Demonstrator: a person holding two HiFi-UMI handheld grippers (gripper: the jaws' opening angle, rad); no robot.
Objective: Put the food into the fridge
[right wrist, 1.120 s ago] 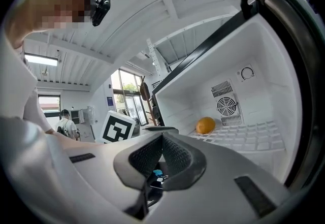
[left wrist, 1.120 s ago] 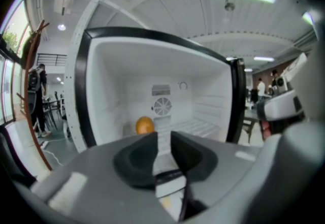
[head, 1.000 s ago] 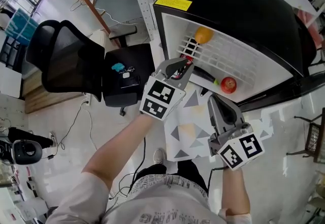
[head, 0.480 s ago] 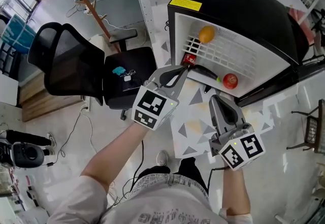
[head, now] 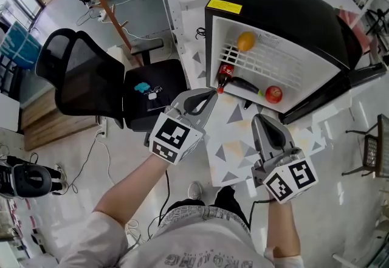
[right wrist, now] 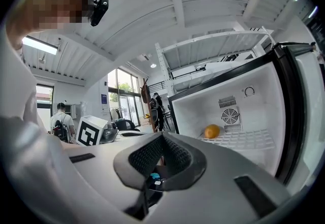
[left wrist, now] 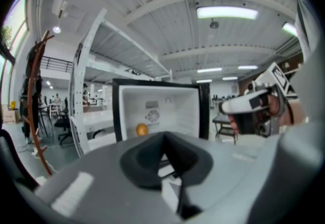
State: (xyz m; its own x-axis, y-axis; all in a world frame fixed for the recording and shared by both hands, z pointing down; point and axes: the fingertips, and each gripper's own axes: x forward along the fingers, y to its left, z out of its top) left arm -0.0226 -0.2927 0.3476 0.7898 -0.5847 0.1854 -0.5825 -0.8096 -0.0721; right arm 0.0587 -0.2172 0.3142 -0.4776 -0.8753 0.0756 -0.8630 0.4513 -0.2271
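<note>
We find the orange (head: 245, 41) on the shelf (head: 270, 67) in the fridge (head: 292, 11), the bottle (head: 236, 82) and apple (head: 273, 94) below it, and a chair (head: 85, 78) to the fridge's left.

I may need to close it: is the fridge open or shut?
Open. The fridge shows its white inside, with an orange on the shelf and a bottle and apple below.

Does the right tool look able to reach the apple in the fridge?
Probably yes: the fridge stands open, the apple lies near the opening, and nothing blocks the right tool.
</note>
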